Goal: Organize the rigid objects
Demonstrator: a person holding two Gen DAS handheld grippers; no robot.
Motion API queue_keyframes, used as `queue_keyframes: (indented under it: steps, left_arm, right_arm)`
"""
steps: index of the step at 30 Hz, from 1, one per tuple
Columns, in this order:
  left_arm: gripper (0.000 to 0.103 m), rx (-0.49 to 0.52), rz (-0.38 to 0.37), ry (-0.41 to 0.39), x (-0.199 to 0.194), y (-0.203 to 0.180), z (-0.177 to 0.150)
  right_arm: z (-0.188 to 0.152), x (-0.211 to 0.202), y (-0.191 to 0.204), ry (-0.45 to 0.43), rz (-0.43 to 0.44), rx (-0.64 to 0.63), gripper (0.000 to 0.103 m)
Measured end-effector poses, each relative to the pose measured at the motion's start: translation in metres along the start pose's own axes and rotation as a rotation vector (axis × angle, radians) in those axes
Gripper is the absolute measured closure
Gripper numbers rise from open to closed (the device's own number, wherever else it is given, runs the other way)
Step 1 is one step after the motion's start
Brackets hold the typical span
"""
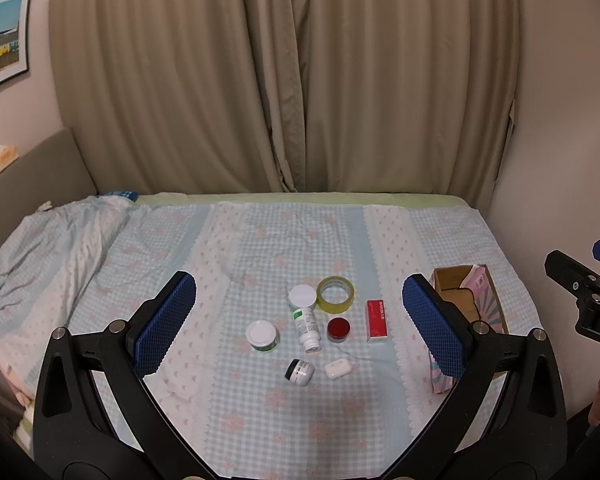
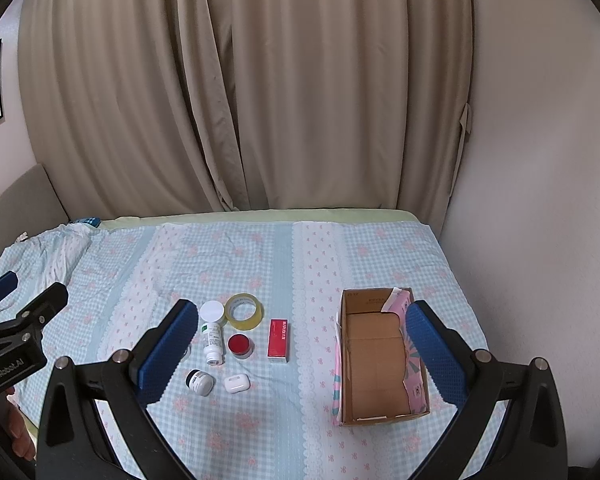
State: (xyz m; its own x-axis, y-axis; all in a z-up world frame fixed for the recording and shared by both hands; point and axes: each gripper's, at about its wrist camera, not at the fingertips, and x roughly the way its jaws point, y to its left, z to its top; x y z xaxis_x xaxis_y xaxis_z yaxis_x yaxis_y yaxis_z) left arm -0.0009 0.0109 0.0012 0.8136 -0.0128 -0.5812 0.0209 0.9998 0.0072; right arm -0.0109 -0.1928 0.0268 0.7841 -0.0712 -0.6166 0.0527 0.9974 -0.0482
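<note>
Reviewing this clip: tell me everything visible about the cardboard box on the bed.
The cardboard box is an open-topped rectangular carton, plain brown inside, its outside wrapped in pink and teal patterned paper. It sits upright on the checked bedspread, to the right of the cluster of small items and apart from them; the red carton is nearest. The interior looks empty and the floor is bare. The top edges look torn and uneven. Neither gripper touches it; in the right wrist view one blue finger overlaps its right wall.

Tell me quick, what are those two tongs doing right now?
Left tongs: open, holding nothing.
Right tongs: open, holding nothing.
</note>
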Motion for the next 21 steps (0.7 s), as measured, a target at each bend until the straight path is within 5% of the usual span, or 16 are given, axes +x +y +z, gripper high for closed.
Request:
queue_keyframes:
  steps: [21]
  left_arm:
    - [0.001,0.005,-0.007,0.002,0.0046,-0.0040,0.0059]
  right_arm:
    - [-0.0065,-0.0024,-0.0005,0.005,0.009,0.007,0.000]
